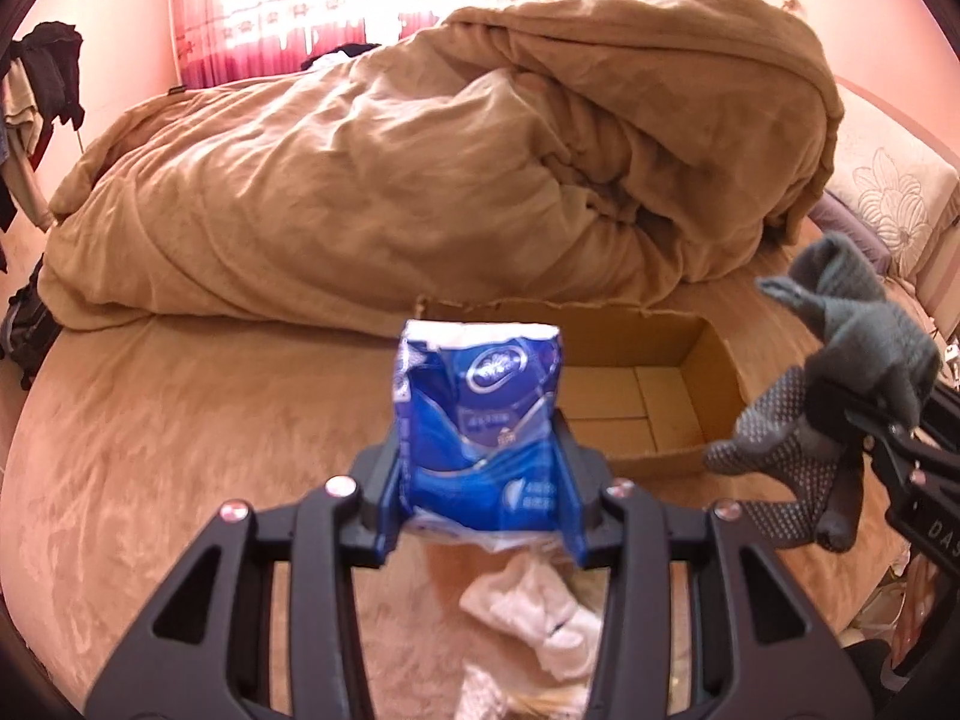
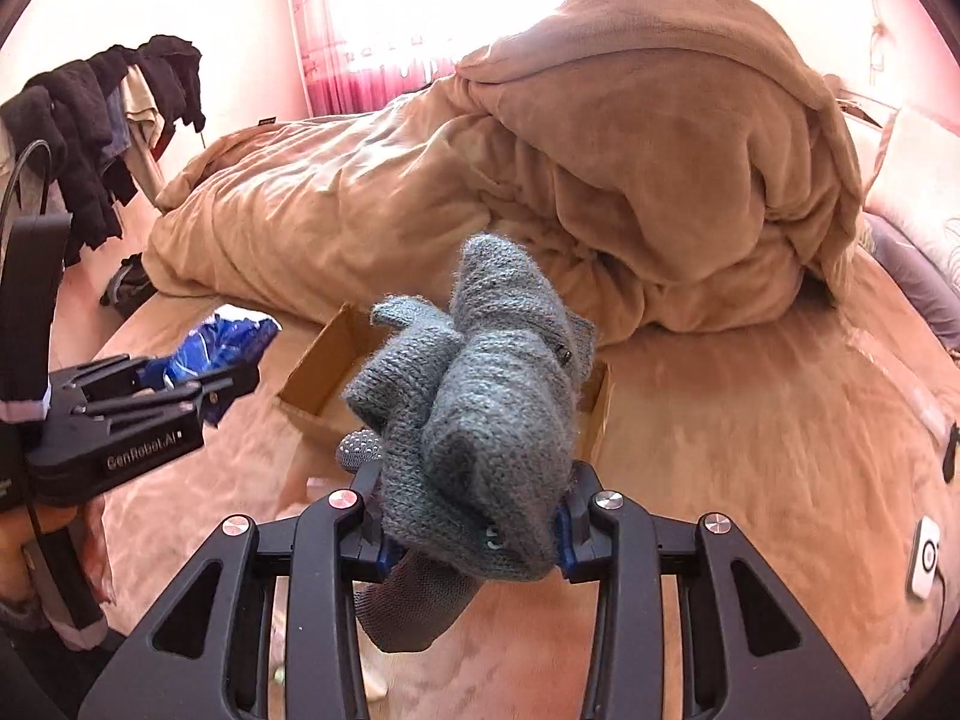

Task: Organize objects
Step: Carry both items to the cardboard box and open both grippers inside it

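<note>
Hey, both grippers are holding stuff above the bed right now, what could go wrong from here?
1. The gloves are bunched in the right gripper, with one hanging loose below; it might slip out or miss the box.
2. The left gripper grips the crumpled blue pack low, so it could tip or slide.
3. The grippers are close together beside the box and may collide.

A rumpled tan duvet [image 1: 420, 180] is heaped across the far side of the bed [image 1: 150, 450], which is covered by a tan plush sheet. A floral pillow [image 1: 894, 204] is seen at the right edge. Dark clothes [image 2: 90, 120] are hung on a rack at left. Pink-red curtains [image 1: 270, 12] are backlit by the window. A white device [image 2: 924, 558] is laid on the bed at right.
</note>
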Motion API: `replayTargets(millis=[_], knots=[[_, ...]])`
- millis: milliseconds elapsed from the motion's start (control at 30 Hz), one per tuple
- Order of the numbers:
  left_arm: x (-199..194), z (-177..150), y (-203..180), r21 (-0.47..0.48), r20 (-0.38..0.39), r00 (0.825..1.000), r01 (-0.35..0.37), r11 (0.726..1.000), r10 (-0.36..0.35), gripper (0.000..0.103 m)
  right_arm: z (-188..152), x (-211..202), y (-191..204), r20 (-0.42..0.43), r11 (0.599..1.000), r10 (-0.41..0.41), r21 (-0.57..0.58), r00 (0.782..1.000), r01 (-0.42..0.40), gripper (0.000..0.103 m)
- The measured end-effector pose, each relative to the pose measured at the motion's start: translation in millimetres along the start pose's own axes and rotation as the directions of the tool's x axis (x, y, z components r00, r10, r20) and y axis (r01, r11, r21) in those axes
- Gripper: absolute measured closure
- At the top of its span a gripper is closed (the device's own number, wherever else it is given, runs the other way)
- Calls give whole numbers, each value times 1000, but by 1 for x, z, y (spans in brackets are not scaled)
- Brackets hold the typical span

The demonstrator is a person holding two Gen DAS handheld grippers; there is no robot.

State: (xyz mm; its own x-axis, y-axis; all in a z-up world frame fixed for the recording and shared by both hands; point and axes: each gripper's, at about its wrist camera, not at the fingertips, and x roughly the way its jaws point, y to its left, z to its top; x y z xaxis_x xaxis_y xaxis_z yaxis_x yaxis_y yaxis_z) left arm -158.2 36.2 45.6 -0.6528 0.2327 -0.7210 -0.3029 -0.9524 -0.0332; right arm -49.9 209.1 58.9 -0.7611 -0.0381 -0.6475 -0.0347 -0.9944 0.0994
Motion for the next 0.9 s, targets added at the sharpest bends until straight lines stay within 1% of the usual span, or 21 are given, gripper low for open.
replayTargets(millis=[67,200,400,500,600,700,767,800,833,867,900], knots=[[8,6,0,4,-8,1000,-1,1000,1,61,7,13,-2,-6,1000,-8,-1,1000,8,63],[26,12,5,-5,-23,1000,-1,1000,1,61,19,39,-12,-23,1000,2,25,1000,-2,63],[77,38,0,15,-71,997,4,1000,-3,61,37,77,-21,-19,997,-8,75,1000,9,63],[107,38,-7,38,-127,992,10,999,-6,61,36,101,-20,-49,996,-13,83,999,17,63],[126,31,-11,49,-154,988,3,999,5,59,25,125,-17,-97,997,-32,67,995,39,63],[137,23,-16,79,-173,984,-33,996,46,54,15,143,-16,-123,997,-33,66,992,41,59],[145,17,-20,100,-186,980,-50,994,68,51,11,149,-14,-127,997,-34,58,991,42,48],[149,14,-21,93,-197,978,-52,994,70,50,9,151,-13,-129,998,-35,51,991,42,42],[153,12,-19,81,-209,975,-63,995,78,45,8,152,-12,-130,998,-32,47,991,38,38],[154,10,-20,78,-206,974,-79,994,93,44,8,153,-12,-129,998,-28,49,991,35,35],[155,9,-21,84,-201,973,-95,992,111,44,7,153,-11,-127,998,-24,51,992,31,33]])
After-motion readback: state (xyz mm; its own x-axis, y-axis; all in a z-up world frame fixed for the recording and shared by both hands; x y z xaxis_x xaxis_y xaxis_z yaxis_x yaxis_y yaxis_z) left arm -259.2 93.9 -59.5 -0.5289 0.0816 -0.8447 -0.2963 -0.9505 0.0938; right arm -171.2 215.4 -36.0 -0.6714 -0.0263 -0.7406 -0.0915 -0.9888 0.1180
